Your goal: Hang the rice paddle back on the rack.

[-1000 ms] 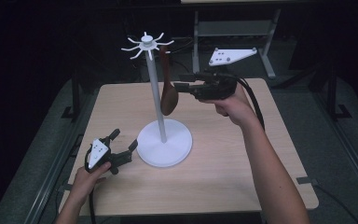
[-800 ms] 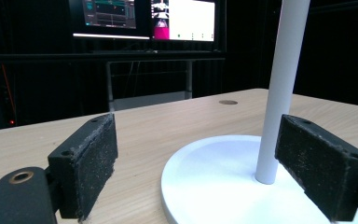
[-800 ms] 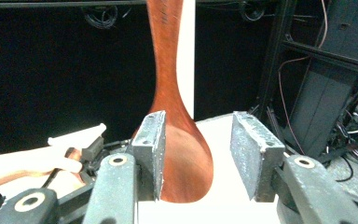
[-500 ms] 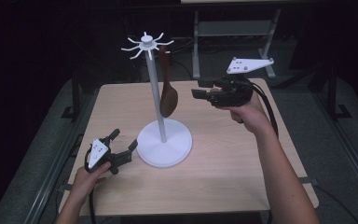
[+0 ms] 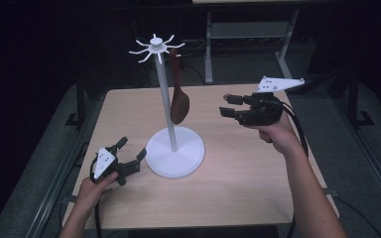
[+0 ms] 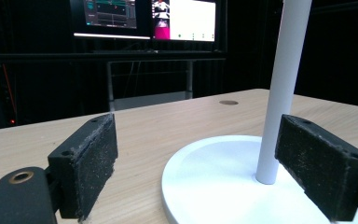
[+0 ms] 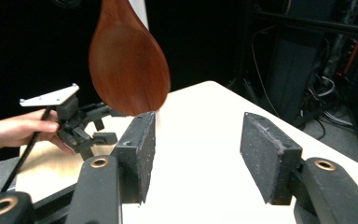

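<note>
A white stand sits on the wooden table, its round base near the table's middle and its pole topped by a ring of hooks. A dark wooden spoon hangs bowl-down from one hook, close beside the pole on the stand's right, clear of the base. The right gripper is held in the air to the right of the stand, level with the spoon's bowl, jaws apart and empty; in the right gripper view the spoon hangs just beyond its left pad, not between the pads. The left gripper rests low at the left edge of the stand's base, jaws wide and holding nothing, the pole showing between them. Judgement: the spoon appears hung and released. To finish cleanly, draw the right gripper straight away from the stand without brushing the bowl, which would likely swing; the left should steady the base only if it rocks
</note>
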